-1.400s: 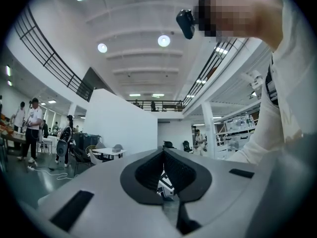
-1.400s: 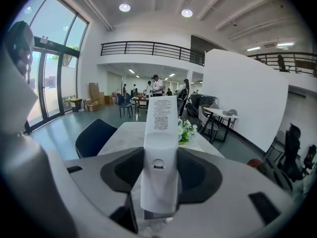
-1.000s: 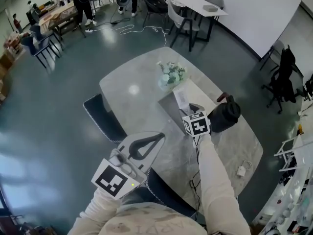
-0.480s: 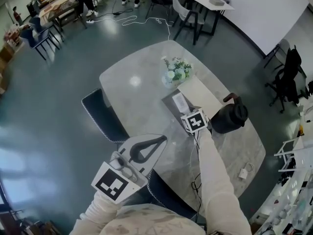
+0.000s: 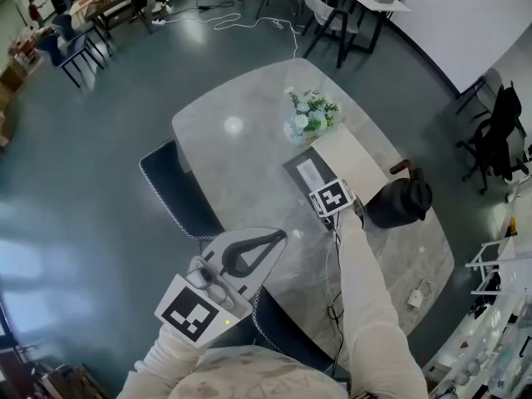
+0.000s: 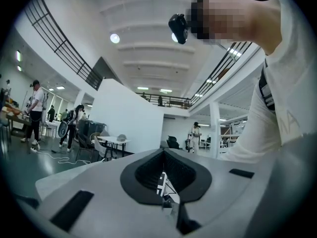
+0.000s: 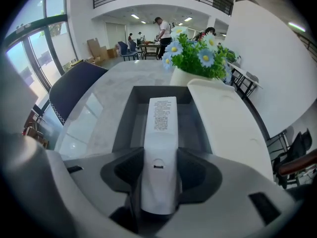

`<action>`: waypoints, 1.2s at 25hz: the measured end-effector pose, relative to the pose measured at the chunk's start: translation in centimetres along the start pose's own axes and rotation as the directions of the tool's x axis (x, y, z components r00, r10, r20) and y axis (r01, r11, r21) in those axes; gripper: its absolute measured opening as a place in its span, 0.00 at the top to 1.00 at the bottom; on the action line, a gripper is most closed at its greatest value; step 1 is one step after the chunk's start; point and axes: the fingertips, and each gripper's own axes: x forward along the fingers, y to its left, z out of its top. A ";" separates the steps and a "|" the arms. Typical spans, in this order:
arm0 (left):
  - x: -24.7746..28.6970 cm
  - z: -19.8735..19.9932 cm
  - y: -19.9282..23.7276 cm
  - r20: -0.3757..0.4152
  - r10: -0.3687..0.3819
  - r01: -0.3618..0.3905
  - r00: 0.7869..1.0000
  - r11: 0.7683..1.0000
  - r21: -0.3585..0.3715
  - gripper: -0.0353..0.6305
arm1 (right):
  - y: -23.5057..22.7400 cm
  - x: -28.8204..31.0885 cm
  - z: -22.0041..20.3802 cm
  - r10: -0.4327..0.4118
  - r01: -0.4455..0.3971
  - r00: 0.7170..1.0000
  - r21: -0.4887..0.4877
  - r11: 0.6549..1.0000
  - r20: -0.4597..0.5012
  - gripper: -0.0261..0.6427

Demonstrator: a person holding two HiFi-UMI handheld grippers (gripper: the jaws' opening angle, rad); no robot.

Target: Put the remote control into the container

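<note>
Jutting lengthwise from the right hand-held gripper [image 7: 158, 180] — remote control [image 7: 159, 133], over the container [image 7: 126, 120].

head view: steeply down on table [image 5: 241, 152] | left gripper view: up, ceiling [image 6: 148, 48] | right gripper view: close, same table

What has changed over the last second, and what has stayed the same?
The right claw lowered the white rectangular remote control closer over the dark grey rectangular tray, still gripping it. The left claw stayed shut and empty near the person's body. The black kettle and flower vase kept their places.
</note>
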 end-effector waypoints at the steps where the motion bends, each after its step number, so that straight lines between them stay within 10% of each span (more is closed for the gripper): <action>1: 0.0 -0.1 0.1 -0.003 0.000 0.000 1.000 1.000 -0.001 0.93 | 0.0 0.3 -0.1 0.004 -0.004 1.000 0.004 1.000 -0.015 0.64; 19: -0.5 -0.6 0.6 -0.015 0.007 -0.007 1.000 1.000 -0.006 0.93 | 0.3 1.4 -0.2 0.044 -0.044 0.998 0.005 0.999 -0.039 0.64; 26: -0.8 -0.4 -0.3 -0.022 0.019 -0.019 1.000 1.000 0.004 0.93 | -0.1 -2.0 1.2 0.032 -0.036 0.990 0.030 0.999 0.138 0.64; 30: -0.8 0.3 -1.5 -0.013 0.006 -0.006 1.000 1.000 0.006 0.93 | 0.4 -8.1 3.9 0.005 -0.037 0.910 0.071 0.997 0.414 0.70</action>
